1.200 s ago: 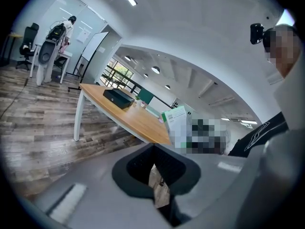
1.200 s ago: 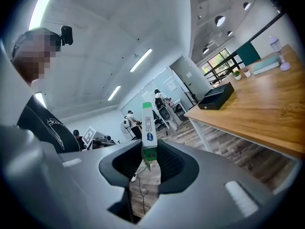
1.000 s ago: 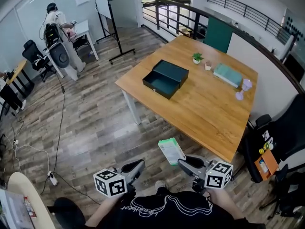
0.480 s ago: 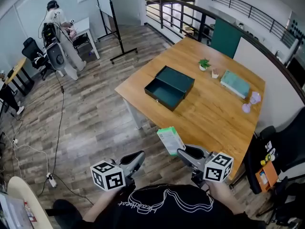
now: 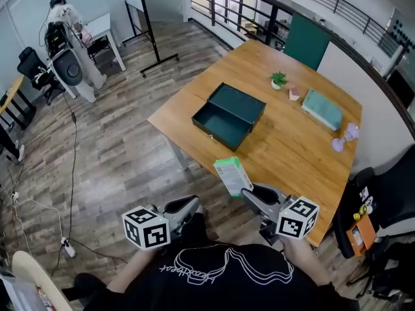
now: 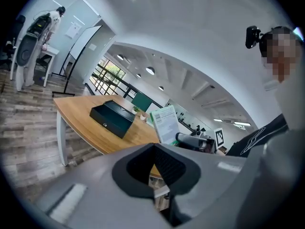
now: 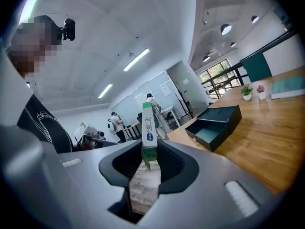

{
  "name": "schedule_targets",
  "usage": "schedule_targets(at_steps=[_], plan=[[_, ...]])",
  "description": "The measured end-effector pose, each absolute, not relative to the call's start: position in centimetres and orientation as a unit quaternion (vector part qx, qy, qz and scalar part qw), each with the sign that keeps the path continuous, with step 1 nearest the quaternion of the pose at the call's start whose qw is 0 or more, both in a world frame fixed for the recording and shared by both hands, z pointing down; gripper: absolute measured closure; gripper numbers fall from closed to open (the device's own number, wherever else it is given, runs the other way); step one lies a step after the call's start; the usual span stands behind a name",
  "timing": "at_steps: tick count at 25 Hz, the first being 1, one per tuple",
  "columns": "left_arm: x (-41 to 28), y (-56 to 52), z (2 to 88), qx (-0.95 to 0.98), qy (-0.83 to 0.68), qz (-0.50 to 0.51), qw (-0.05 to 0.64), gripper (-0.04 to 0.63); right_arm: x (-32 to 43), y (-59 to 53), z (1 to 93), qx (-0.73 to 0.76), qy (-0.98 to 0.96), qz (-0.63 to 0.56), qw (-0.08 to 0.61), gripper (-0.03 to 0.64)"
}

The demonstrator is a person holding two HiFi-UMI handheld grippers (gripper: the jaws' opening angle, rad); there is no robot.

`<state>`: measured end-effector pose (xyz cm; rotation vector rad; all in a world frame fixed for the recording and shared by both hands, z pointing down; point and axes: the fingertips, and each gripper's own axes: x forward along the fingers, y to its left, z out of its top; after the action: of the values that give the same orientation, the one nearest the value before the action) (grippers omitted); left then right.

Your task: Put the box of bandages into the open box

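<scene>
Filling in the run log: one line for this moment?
right claw: shut on box of bandages | left claw: shut, empty | open box: on table

In the head view the open box [image 5: 220,120] lies at mid-frame near the wooden table's [image 5: 285,157] left edge. Its cavity faces up and its teal floor is bare, while its covered part [image 5: 245,101] walls off the upper-right side. Only bare tabletop lies between it and the box of bandages [image 5: 233,175] at lower centre. The potted plant [image 5: 279,80], small pink pot [image 5: 295,94], flat teal box [image 5: 322,109] and purple object [image 5: 347,137] stand upper right, well apart from the cavity. A black chair [image 5: 389,186] crowds the table's lower-right corner.
</scene>
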<state>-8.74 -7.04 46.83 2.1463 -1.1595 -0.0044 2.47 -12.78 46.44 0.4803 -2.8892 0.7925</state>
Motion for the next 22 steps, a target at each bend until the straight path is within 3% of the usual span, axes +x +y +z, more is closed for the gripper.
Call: schedule_targets(at_steps=[22], plan=[[-19.8, -29.4, 45.8, 0.872, -0.356, 0.025, 0.334, 0.595, -6.8, -32.0, 46.9, 0.285, -0.926, 0.218, 0.119, 0.495]])
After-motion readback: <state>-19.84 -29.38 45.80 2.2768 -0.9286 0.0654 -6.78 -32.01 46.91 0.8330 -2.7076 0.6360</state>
